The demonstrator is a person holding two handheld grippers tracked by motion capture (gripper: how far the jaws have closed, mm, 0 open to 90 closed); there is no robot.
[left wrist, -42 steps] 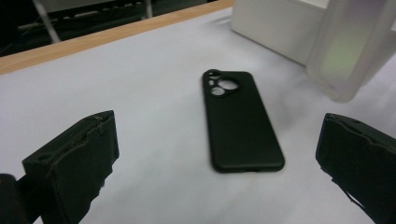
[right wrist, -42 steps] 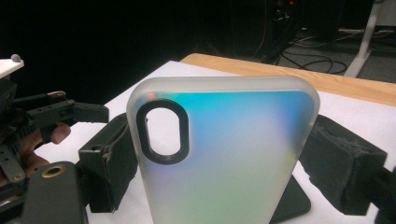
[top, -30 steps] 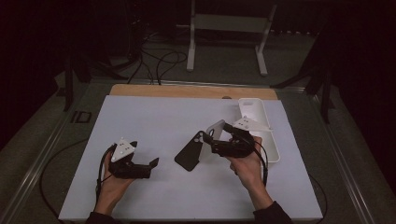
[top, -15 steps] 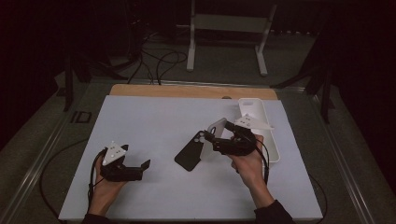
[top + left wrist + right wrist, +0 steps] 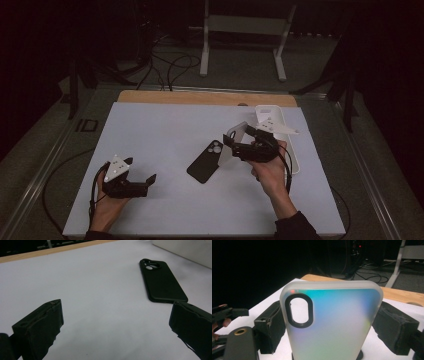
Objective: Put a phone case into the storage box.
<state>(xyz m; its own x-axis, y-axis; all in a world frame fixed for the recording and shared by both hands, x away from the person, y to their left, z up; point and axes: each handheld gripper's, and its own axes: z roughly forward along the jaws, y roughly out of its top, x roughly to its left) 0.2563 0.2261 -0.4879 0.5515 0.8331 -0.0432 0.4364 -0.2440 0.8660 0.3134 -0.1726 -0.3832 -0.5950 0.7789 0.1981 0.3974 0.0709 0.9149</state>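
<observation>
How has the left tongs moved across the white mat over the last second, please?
Yes: the left tongs has drawn back toward the near edge of the white mat, away from the black phone.

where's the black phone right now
In the high view the black phone lies flat on the white mat, centre-right, beside the right tool and its translucent case.

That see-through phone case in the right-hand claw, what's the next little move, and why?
Probably lower the translucent case toward the black phone. The right gripper grips the case upright just beside the phone, which lies flat on the white mat; the left gripper waits open.
</observation>
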